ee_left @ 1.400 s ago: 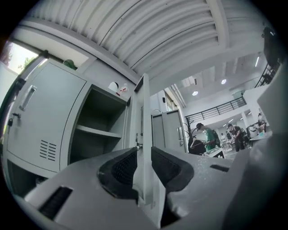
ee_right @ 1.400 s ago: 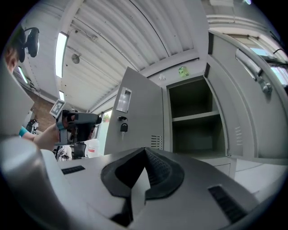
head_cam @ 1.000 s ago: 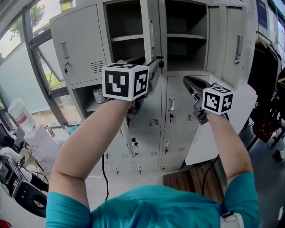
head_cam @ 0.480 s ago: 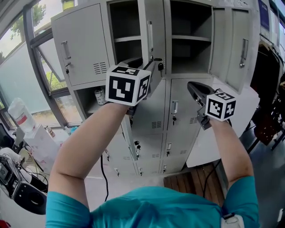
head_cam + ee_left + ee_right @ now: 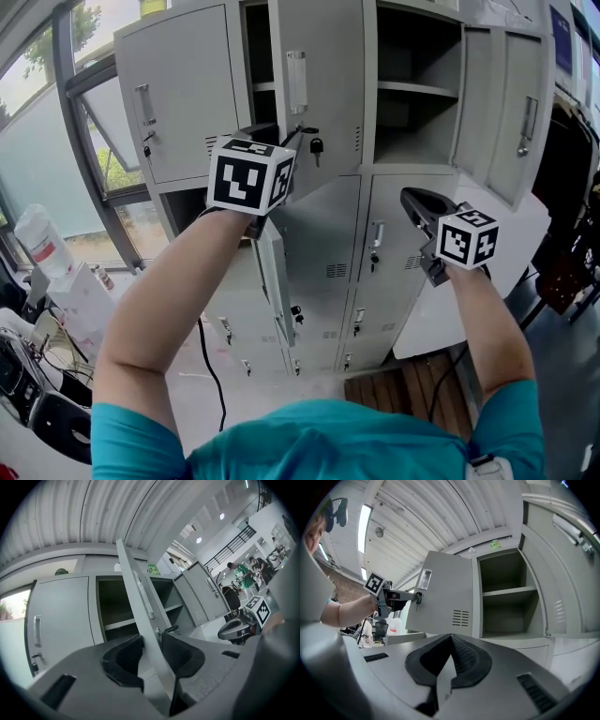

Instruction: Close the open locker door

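The grey locker door (image 5: 323,84) of the upper middle compartment stands partly open, with a narrow dark gap at its left. A key (image 5: 317,145) hangs under its handle. My left gripper (image 5: 284,133) is shut on the door's free lower edge. In the left gripper view the door (image 5: 140,597) runs edge-on between the pads of that gripper (image 5: 152,653), which press on both sides. My right gripper (image 5: 419,202) hangs lower right, shut and with nothing in it (image 5: 450,641). From there the door (image 5: 445,602) shows face-on.
The upper right compartment (image 5: 417,94) is open, its door (image 5: 516,112) swung out to the right. A lower left door (image 5: 274,272) also stands ajar below my left arm. A window (image 5: 56,122) and a cluttered bench with a bottle (image 5: 37,244) are at the left.
The gripped door has swung from nearly edge-on to showing most of its face, and the dark opening at its left has narrowed. My left gripper moved left with it; the right one hardly moved.
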The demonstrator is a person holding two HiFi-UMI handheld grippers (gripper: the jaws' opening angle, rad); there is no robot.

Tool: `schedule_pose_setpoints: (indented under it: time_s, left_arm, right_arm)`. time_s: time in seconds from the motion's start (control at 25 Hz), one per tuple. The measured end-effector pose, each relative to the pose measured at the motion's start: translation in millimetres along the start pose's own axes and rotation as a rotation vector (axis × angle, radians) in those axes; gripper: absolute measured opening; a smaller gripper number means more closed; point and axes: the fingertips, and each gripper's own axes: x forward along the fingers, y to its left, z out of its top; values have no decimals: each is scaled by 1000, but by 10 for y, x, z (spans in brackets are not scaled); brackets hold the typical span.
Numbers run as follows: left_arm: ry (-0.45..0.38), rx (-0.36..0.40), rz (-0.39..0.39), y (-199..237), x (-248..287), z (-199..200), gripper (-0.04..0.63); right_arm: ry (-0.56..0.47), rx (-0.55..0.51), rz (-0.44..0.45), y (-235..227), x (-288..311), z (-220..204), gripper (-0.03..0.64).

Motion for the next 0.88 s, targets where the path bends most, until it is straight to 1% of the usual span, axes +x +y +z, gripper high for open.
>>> schedule_pose_setpoints:
  time_s: [0.28, 0.56, 0.88]
  left_arm:
    - [34, -4, 28, 373, 152, -170, 140]
    - [51, -12, 57, 673, 304, -293, 141]
    - [71, 44, 130, 945, 500, -430, 132]
  right_arm:
    - [40, -4, -7, 37, 141, -127, -9]
    - [68, -9, -30, 13, 212, -195, -11]
    - [92, -4, -48, 3, 259, -308, -11]
